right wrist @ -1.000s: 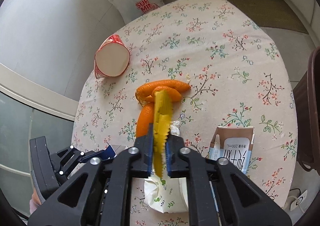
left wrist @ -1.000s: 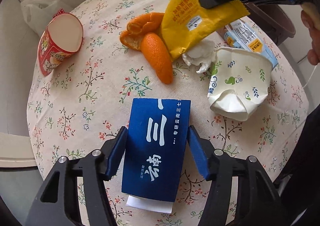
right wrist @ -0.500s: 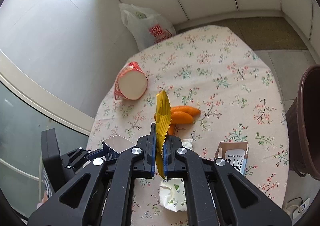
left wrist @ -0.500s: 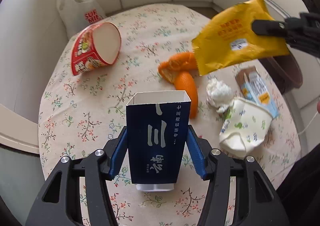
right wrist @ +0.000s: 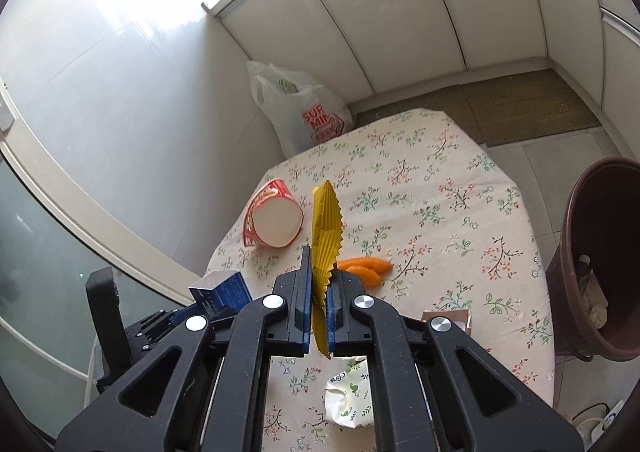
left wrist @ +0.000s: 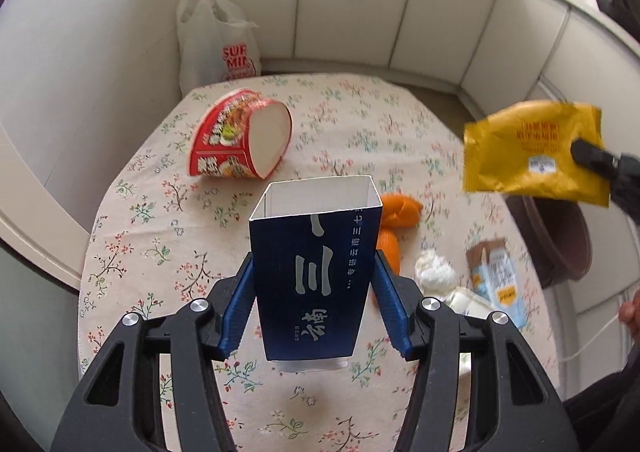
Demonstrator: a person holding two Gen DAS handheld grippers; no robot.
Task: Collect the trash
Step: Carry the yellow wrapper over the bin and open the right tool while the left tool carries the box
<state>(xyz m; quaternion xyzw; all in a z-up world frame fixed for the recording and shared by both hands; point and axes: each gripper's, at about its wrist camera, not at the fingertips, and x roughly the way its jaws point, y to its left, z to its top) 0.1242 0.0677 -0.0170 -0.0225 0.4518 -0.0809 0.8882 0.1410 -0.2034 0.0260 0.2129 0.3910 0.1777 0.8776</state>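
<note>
The left claw (left wrist: 314, 310) is clamped on the sides of an open blue box (left wrist: 316, 264), held above the near edge of the table (left wrist: 132, 252); thin card, it crushes easily. The right claw (right wrist: 319, 318) is pinched together on a yellow wrapper (right wrist: 326, 230), light and slippery. The brown bin (right wrist: 600, 252) is cut off at the right.

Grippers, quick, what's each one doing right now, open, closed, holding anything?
Left gripper: closed on the blue box, lifted off the table.
Right gripper: closed on the yellow wrapper, held edge-on in the air.
</note>
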